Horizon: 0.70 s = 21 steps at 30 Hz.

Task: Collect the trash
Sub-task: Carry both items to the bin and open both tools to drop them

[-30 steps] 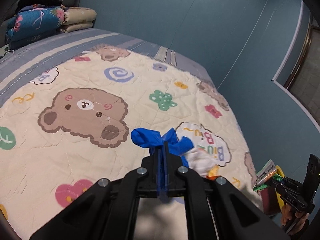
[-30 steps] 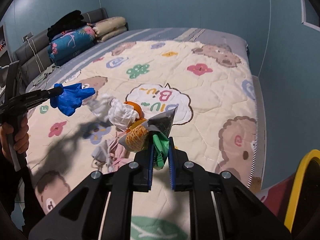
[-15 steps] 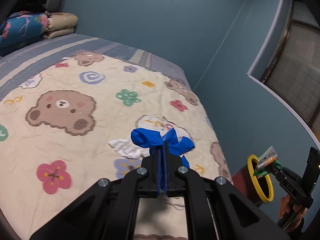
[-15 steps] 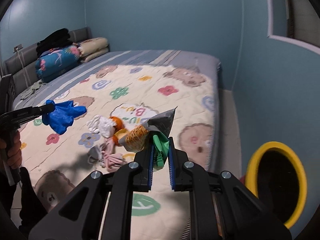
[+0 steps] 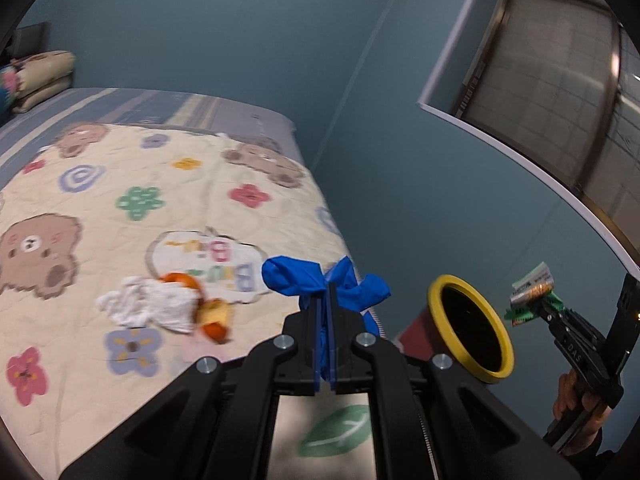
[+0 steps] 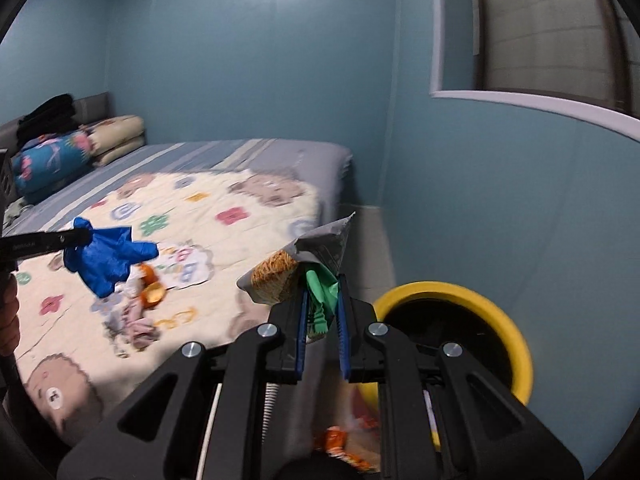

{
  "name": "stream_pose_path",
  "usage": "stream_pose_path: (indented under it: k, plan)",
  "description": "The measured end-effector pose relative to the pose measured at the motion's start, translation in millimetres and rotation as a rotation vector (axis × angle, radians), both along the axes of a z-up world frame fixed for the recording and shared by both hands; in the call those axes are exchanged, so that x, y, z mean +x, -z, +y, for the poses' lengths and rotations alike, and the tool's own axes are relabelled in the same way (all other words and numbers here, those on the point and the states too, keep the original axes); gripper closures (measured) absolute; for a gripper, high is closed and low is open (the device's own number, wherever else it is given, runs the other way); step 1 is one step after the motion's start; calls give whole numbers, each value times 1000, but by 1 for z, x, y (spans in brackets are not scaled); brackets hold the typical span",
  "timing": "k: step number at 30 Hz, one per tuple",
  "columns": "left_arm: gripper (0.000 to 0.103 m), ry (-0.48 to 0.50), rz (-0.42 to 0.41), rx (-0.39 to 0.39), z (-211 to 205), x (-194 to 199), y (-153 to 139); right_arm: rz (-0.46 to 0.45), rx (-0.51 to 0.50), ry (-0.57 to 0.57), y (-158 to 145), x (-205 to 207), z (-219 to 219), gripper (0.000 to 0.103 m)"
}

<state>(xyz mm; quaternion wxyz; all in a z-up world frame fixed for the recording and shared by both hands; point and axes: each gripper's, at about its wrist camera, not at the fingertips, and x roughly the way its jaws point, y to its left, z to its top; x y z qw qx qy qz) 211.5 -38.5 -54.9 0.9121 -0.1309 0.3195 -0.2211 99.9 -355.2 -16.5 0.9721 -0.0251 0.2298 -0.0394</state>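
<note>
My left gripper (image 5: 327,300) is shut on a crumpled blue glove (image 5: 304,280), which hangs in the air over the bed's near corner; the same blue glove (image 6: 106,258) shows at the left of the right wrist view. My right gripper (image 6: 322,298) is shut on snack wrappers (image 6: 304,266), silver, orange and green, held just left of a bin with a yellow rim (image 6: 460,292). In the left wrist view those wrappers (image 5: 532,292) hang right of the bin (image 5: 440,292). White tissue (image 5: 148,306) and orange peel (image 5: 218,326) lie on the quilt.
A bear-print quilt (image 5: 120,208) covers the bed. Pinkish crumpled scraps (image 6: 138,326) lie near its front edge. Folded bedding and pillows (image 6: 60,152) are stacked at the headboard. A blue wall and a window (image 6: 540,32) close the right side, with a narrow floor strip (image 6: 372,236) between.
Both grippers have swung to the right and risen, away from the quilt's middle toward the bin, each still carrying its load. The bin has come fully into both views.
</note>
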Motion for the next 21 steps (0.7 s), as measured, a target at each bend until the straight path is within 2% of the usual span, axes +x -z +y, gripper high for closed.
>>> stream_pose_path:
  k: [9, 21]
  plan:
    - [101, 151, 10, 23, -78, 15, -1, -45, 5, 112, -1, -14, -50, 90]
    - [101, 277, 28, 43, -151, 27, 5, -44, 21, 167, 4, 0, -91, 90]
